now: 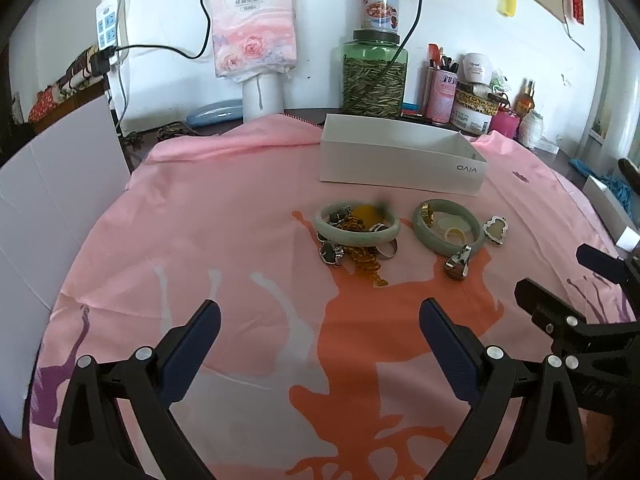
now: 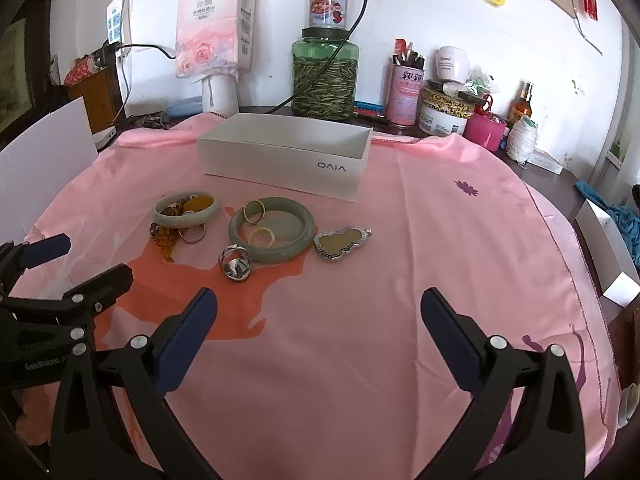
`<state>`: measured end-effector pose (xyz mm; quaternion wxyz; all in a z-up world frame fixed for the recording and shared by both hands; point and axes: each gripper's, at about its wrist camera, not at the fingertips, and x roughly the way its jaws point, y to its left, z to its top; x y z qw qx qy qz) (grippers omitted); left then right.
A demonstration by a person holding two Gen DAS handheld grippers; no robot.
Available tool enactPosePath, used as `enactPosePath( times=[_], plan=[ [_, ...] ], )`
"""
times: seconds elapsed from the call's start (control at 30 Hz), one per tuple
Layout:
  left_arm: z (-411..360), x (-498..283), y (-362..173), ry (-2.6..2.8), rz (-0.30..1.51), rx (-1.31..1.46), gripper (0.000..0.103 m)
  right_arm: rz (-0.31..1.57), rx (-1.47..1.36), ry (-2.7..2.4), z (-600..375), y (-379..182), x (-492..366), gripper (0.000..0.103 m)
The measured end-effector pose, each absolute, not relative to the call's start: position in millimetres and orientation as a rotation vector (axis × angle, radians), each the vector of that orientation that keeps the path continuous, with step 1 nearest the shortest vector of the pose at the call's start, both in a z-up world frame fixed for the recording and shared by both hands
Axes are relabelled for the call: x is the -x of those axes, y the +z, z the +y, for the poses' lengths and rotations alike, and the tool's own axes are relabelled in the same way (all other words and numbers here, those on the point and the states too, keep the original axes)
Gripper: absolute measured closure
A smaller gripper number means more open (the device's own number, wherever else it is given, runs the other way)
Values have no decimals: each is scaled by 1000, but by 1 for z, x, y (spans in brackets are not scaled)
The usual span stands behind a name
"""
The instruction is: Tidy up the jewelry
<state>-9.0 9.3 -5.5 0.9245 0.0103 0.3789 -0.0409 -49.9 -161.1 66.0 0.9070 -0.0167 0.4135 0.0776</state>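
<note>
Pink cloth (image 2: 400, 240) holds jade bangles (image 2: 271, 240), rings, pendant (image 2: 340, 243) before white box (image 2: 280, 160); left gripper (image 1: 320, 320), right gripper (image 2: 320, 308) both wide open, empty.

Both views bright, lit by even daylight. White wall (image 1: 460, 32) near overexposed, with a faint blue cast at the right edge. Shadows soft: a weak one under the white box (image 2: 288, 152) and beside the jade bangles (image 2: 271, 240). Mild glare on the silver ring (image 2: 236, 266). Strong fisheye bending and black vignetting at the corners. Centre sharp; edges smeared; left tool (image 1: 320, 336) slightly soft
</note>
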Motion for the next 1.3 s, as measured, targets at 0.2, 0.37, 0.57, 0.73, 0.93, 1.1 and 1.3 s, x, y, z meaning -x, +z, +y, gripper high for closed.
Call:
enactPosePath(
  times=[0.2,0.37,0.57,0.73,0.93,1.1,1.3],
  plan=[
    [9,14,-1,-53,737,-38,6,858,40,168,-161,66,49,6],
    [5,16,2,-44,713,-66,6,860,32,166,-162,65,48,6],
    [5,16,2,-41,709,-70,6,865,27,164,-162,64,48,6],
    [5,17,1,-36,708,-73,6,867,25,167,-162,63,48,6],
    [5,18,1,-32,706,-76,6,869,23,168,-162,63,47,6],
    [5,18,1,-31,705,-80,6,869,22,169,-162,63,47,6],
    [6,18,1,-26,710,-83,6,872,23,167,-163,63,47,6]
  ],
)
